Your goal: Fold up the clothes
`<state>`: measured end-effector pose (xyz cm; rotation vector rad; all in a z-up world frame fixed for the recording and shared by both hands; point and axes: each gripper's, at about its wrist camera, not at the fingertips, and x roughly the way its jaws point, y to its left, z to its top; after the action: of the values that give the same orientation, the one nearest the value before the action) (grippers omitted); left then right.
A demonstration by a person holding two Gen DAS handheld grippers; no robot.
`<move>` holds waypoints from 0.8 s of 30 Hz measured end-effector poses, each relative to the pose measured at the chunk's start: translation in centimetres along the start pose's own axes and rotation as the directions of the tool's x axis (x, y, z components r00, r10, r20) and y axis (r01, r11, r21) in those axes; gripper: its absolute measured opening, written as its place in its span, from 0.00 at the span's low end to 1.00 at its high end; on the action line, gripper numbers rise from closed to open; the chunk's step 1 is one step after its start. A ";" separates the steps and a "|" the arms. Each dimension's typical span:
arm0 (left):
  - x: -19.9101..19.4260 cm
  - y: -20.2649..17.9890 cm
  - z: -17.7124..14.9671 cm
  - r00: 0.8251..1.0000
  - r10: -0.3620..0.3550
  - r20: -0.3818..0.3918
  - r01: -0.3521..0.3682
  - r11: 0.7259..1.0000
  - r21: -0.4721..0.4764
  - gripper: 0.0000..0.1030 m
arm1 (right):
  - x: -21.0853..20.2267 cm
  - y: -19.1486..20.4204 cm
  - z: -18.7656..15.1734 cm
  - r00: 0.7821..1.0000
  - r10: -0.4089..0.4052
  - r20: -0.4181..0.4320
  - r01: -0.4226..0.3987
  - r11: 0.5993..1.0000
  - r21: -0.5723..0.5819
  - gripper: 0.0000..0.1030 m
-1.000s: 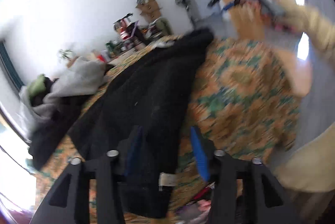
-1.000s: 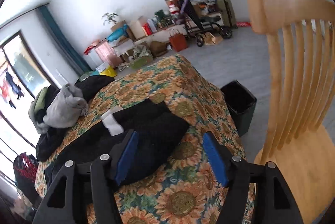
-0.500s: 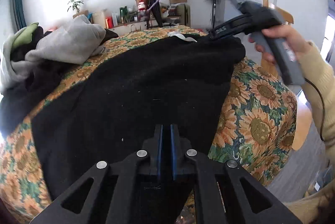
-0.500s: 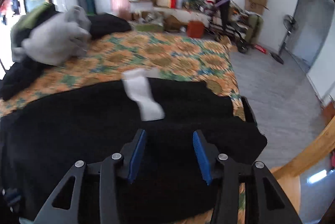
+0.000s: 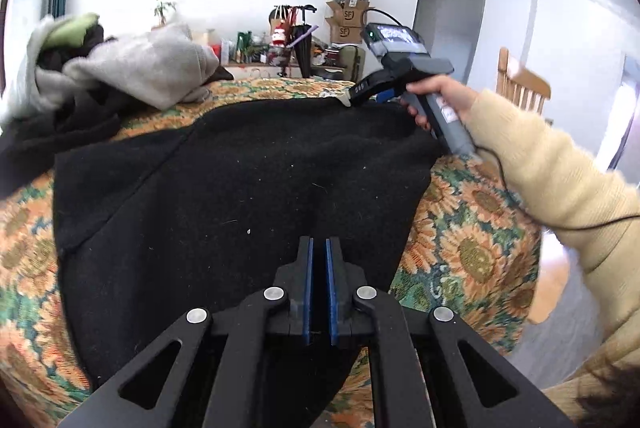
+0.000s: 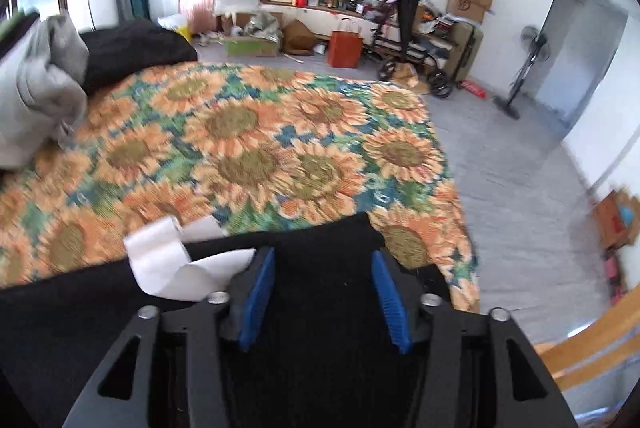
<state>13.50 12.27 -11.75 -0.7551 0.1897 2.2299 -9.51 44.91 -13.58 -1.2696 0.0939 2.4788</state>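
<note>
A black garment (image 5: 240, 195) lies spread on the table with the sunflower cloth (image 5: 472, 240). My left gripper (image 5: 317, 248) is shut on the garment's near edge, with black cloth between the blue pads. My right gripper (image 6: 323, 284) is open over the garment's far edge (image 6: 320, 248), fingers either side of the cloth. It also shows in the left wrist view (image 5: 360, 93), held by a hand in a cream sleeve. A white label (image 6: 176, 264) sticks out of the garment left of the right gripper.
A pile of grey and black clothes (image 5: 132, 71) lies at the table's far left. A wooden chair (image 5: 520, 87) stands beyond the table's right side. Boxes, bags and a stroller (image 6: 400, 27) line the far wall. A fan (image 6: 524, 67) stands by the door.
My left gripper closed on the garment's near edge a second ago and stays shut. My right gripper moved forward to the garment's far edge and stays open.
</note>
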 end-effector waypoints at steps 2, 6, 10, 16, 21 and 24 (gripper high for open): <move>0.4 0.3 0.4 1.000 0.017 -0.010 -0.017 1.000 0.019 0.07 | -2.3 -0.3 -0.5 0.996 0.080 0.041 -0.080 0.997 0.002 0.43; -1.7 1.0 2.6 0.996 -0.059 0.062 0.059 0.998 0.002 0.07 | -10.0 1.3 -4.9 0.952 0.280 0.124 -0.264 0.956 -0.127 0.57; -1.2 3.5 5.5 0.990 0.123 0.072 -0.120 0.992 -0.041 0.07 | -14.3 4.8 -11.3 0.908 0.415 0.058 -0.383 0.878 -0.288 0.57; 2.0 10.8 3.4 0.930 0.361 -0.066 -0.367 0.915 -0.168 0.07 | -13.3 3.3 -16.1 0.937 0.342 0.066 -0.315 0.913 -0.260 0.65; 0.6 12.4 1.2 0.929 0.369 -0.016 -0.361 0.900 -0.246 0.07 | -13.4 -4.0 -15.6 0.904 0.408 0.127 -0.411 0.912 0.002 0.55; -0.8 10.7 2.5 0.945 0.322 0.066 -0.299 0.926 -0.231 0.07 | -14.3 -10.0 -15.3 0.903 0.349 0.251 -0.406 0.884 0.231 0.68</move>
<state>5.16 5.15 -10.26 -0.7664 0.0126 2.6179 13.33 46.96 -10.33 -0.9438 0.6779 2.7775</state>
